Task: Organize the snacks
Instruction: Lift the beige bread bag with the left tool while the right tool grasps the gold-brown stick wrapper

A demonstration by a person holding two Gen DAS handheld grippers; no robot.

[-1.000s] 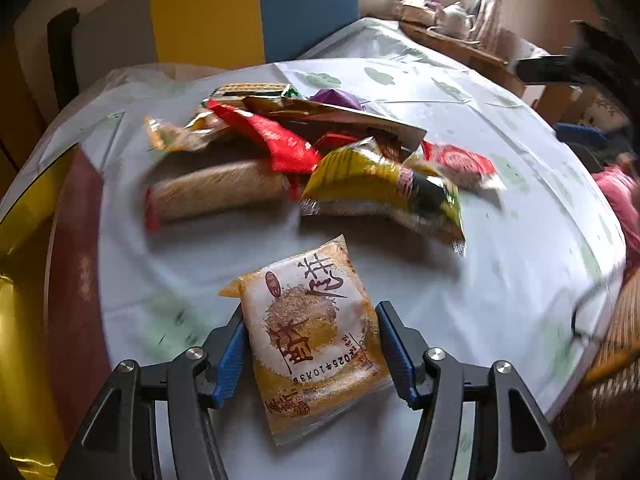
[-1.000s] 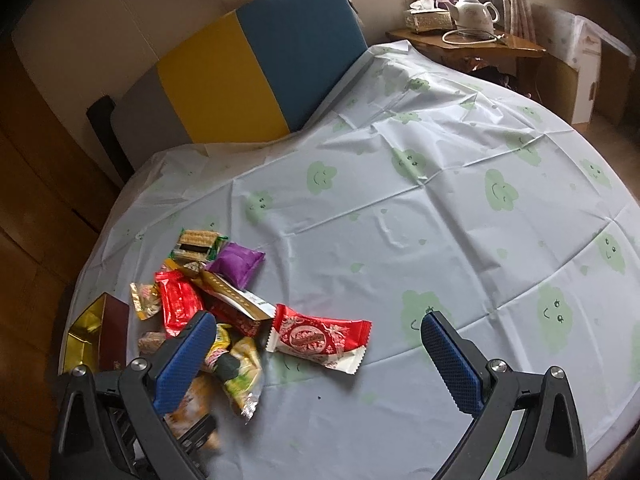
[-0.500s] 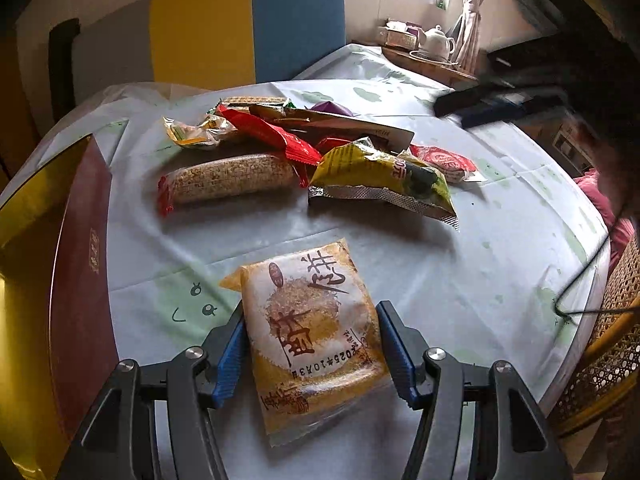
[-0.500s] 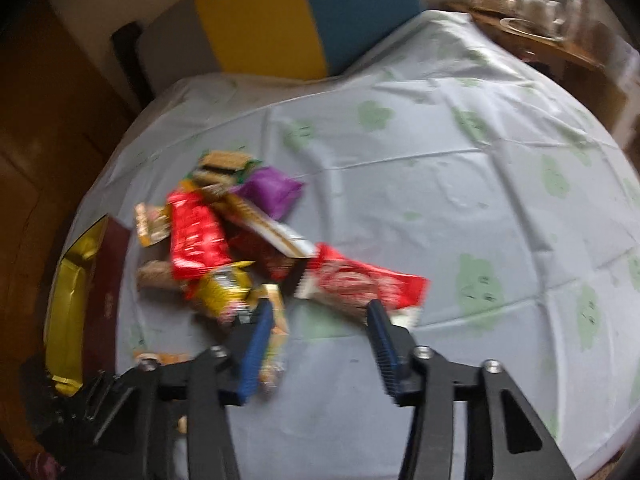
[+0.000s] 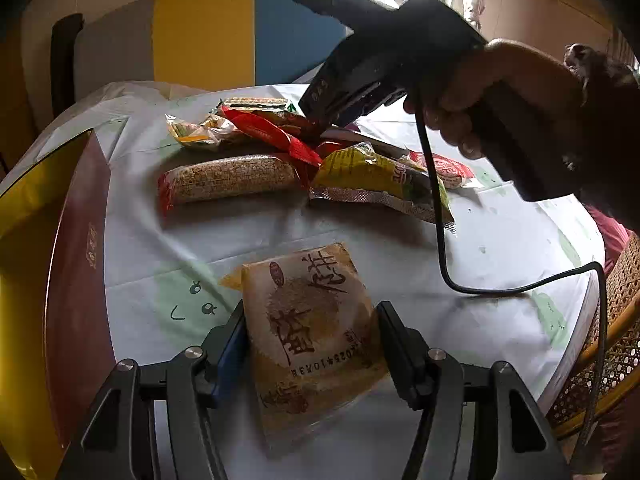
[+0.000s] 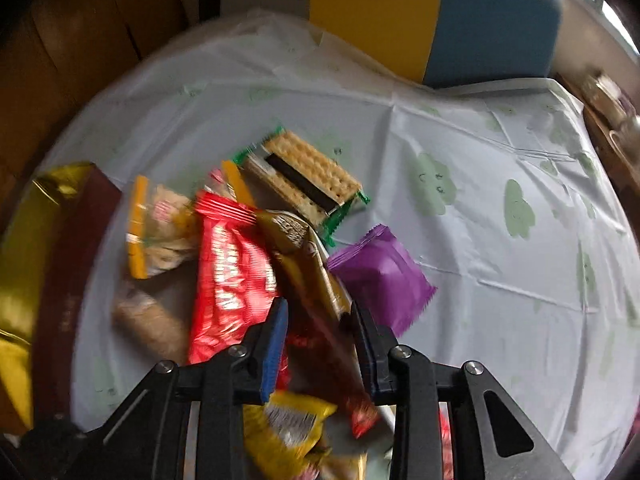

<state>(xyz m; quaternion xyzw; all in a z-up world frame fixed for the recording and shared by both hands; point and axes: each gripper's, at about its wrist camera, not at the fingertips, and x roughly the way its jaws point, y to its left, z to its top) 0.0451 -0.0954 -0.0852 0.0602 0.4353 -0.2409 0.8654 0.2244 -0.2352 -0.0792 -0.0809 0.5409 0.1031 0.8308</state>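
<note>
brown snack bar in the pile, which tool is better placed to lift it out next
Right. The right tool is down over the pile, its jaws just closing around the brown snack bar. The left tool is already shut on the orange pastry packet, well short of the pile.

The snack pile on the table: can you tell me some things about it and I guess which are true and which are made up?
1. The left gripper is shut on a yellow packet. True.
2. The purple packet lies buried under the whole pile. False: it lies at the pile's edge, mostly uncovered.
3. The cracker pack has green ends. True.
4. The right gripper hangs over bare cloth, far from the snacks. False: it is down over the pile, with a long brown wrapper between its jaws, which have just been closing.
5. A gold box stands beside the snacks. True.
</note>
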